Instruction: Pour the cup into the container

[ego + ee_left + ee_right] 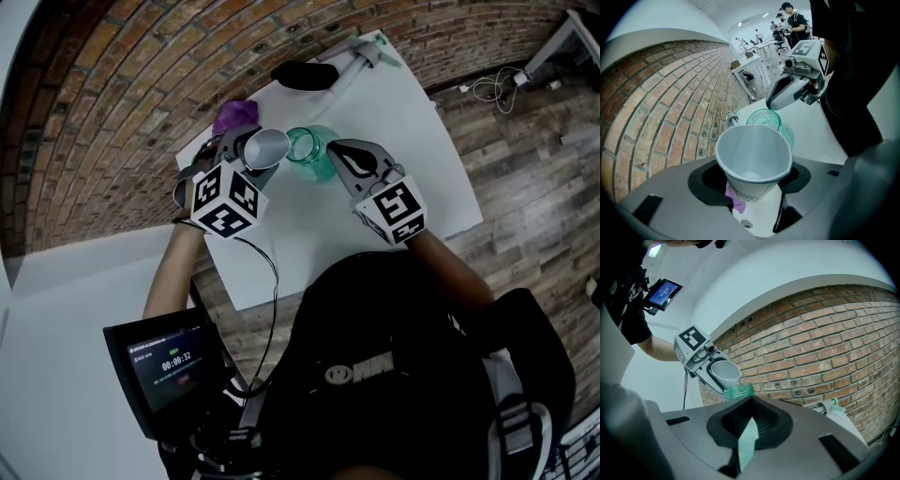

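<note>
Honestly, I can't tell if anything's left in the cup; there's a pale patch at the bottom that I can't read. The left gripper has its fingers clamped on the cup's sides. The cup is tipped, its mouth right over the green glass container just past the fingertips, touching or not, no idea. The right gripper has its fingers closed on the container; only a green sliver shows between them, with the neck poking up beyond. A purple thing is mostly hidden behind the left fingers. Further out past both sets of fingertips, the white desk carries a black object and a white bottle with a green tip.
</note>
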Motion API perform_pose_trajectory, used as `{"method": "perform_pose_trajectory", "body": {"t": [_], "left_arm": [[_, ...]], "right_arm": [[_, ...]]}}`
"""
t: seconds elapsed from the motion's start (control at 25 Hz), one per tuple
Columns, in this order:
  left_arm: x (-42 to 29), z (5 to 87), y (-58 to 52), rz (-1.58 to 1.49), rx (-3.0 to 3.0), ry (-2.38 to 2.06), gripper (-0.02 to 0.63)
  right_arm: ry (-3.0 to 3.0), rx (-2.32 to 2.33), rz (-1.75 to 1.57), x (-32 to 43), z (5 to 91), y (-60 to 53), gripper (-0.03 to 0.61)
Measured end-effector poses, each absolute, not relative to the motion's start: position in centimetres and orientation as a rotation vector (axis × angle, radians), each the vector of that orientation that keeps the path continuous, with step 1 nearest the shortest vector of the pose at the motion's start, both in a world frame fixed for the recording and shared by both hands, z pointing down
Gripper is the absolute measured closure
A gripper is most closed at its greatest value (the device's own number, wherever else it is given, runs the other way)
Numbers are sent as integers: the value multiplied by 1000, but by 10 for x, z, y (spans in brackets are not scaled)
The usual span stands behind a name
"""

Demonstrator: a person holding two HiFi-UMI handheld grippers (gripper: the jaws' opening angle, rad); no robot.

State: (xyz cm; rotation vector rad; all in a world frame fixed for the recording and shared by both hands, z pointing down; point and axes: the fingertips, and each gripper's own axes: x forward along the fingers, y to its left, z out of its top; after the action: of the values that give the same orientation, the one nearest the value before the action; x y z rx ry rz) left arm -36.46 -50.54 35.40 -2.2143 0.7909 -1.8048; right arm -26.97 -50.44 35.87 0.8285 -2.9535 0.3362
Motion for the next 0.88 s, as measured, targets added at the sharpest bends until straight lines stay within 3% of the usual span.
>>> {"method": "perform_pose_trajectory", "body": {"t": [0.88], "left_arm": [[-365,353,-506,-1855,-2180,746,328]], "right_arm": [[-2956,827,341,-270,359,-504,583]]}}
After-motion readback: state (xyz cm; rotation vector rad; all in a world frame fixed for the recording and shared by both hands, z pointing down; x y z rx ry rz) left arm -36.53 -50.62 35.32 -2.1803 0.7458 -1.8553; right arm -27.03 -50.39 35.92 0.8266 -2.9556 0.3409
